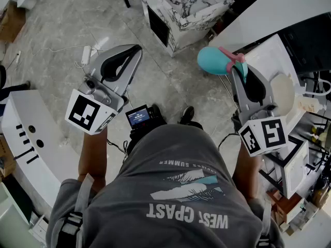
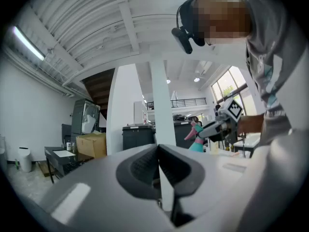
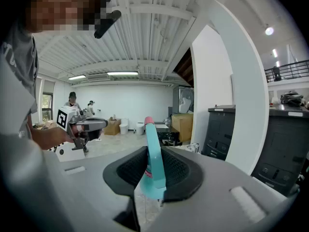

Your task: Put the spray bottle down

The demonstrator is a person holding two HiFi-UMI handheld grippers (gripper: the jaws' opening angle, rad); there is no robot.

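Bottle: spray bottle is up in the air, upper right of the head view, beside the white counter
Right gripper: clamped on the bottle
Left gripper: pinched together, nothing in it
Progress: not set down yet, so the whole put-down's left imo

In the right tool the spray bottle, left tool well apart at left, cabinet ahead between them

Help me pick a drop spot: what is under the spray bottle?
Grey floor tile shows around the spray bottle, held in the right gripper; the spot directly beneath is covered by it.
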